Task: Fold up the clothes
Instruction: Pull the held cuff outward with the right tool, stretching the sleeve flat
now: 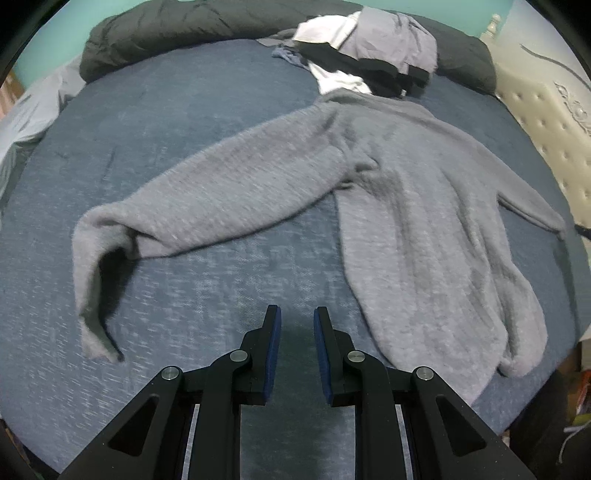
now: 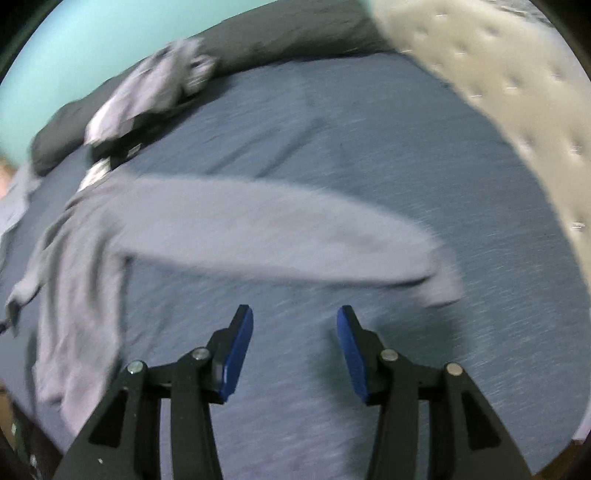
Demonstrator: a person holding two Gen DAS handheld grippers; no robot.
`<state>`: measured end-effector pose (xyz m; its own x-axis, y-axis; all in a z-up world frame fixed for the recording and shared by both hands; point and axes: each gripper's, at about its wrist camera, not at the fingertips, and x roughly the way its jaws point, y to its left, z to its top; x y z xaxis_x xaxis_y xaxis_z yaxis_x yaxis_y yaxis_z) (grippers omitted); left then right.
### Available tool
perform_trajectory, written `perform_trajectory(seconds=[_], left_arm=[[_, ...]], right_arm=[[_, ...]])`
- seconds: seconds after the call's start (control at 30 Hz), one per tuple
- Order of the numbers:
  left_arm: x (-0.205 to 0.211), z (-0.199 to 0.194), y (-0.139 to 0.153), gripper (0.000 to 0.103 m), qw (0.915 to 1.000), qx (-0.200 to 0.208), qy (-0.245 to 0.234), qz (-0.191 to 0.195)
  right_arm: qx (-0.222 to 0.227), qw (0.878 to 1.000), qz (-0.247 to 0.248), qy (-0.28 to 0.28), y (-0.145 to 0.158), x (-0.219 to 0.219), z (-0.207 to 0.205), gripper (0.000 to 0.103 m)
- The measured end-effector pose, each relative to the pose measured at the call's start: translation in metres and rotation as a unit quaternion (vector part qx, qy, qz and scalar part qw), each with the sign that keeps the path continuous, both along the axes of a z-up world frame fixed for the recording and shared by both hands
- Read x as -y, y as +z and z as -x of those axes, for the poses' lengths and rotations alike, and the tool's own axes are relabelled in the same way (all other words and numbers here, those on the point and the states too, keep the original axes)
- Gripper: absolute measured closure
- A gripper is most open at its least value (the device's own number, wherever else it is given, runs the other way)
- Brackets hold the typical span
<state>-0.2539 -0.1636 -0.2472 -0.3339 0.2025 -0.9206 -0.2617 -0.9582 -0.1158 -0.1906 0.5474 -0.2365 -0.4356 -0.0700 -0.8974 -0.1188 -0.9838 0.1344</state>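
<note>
Blue-grey bedspread (image 1: 155,122), teal wall behind, cream tufted headboard (image 1: 543,122) at the right edge.

Left gripper (image 1: 297,319): black arms, blue pads, jaws narrowly apart, nothing between them, poised over bare bedspread.

Right gripper (image 2: 294,317): same build, jaws set wider, nothing between them, also over bare bedspread; view blurred.

Grey sweater (image 1: 417,206): spread flat on the bedspread, 2 sleeves out to the sides. Body just right of and beyond the left gripper, hem near its right finger. Left sleeve (image 1: 207,199) stretched beyond and to the left of it, cuff turned down. Right sleeve (image 2: 280,236) lying across just beyond the right gripper, cuff ahead and to its right, apart from the fingers.

Pile of clothes (image 1: 373,55): grey, white, black, beyond the sweater's collar.

Dark duvet (image 1: 192,33): rolled along the far edge.

Writing or labels: none legible.
</note>
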Motion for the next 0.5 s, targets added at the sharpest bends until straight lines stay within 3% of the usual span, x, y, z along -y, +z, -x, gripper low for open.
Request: perform_trajectory(seconds=[0.27, 0.5], left_arm=[[-0.02, -0.032, -0.011, 0.083, 0.9991, 0.02, -0.02, -0.03], [-0.04, -0.055, -0.042, 0.083, 0.9972, 0.053, -0.043, -0.033]], right_arm=[[0.048, 0.988, 0.051, 0.134, -0.028, 0.123, -0.024, 0.055], [0.074, 0.975, 0.102, 0.184, -0.041, 0.186, -0.048, 0.055]])
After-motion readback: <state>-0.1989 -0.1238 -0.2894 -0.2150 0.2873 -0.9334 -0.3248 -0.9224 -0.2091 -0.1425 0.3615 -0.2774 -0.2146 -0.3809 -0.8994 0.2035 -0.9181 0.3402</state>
